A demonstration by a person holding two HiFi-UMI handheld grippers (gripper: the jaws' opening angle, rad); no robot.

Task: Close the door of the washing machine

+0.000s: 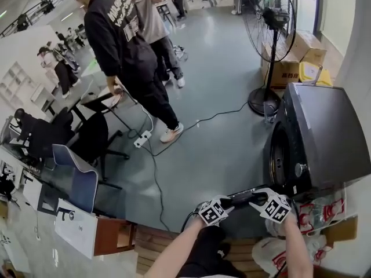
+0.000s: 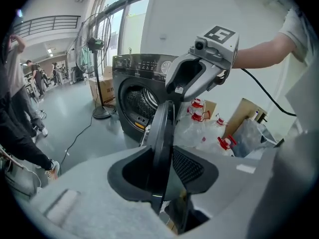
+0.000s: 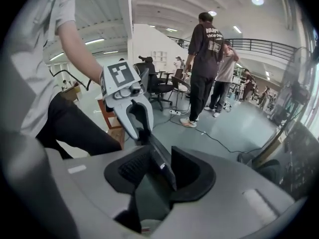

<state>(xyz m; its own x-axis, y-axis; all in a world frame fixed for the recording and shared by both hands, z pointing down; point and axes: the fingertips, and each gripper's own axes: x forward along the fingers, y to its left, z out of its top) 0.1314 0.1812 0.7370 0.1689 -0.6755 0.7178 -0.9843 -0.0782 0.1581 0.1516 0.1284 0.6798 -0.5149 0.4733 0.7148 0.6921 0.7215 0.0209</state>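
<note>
Door's not shut yet - the washing machine [image 1: 324, 132] is wide open with its door [image 2: 162, 138] swung right out toward the person, drum opening [image 2: 139, 101] fully exposed. The left gripper [image 2: 163, 169] looks clamped on the door's outer rim, while the right gripper [image 3: 159, 172] has its jaws set wider around the same rim, apparently not squeezing it. So basically the whole swing back to the machine and the latching is still to do - only the hold on the door is sorted.
</note>
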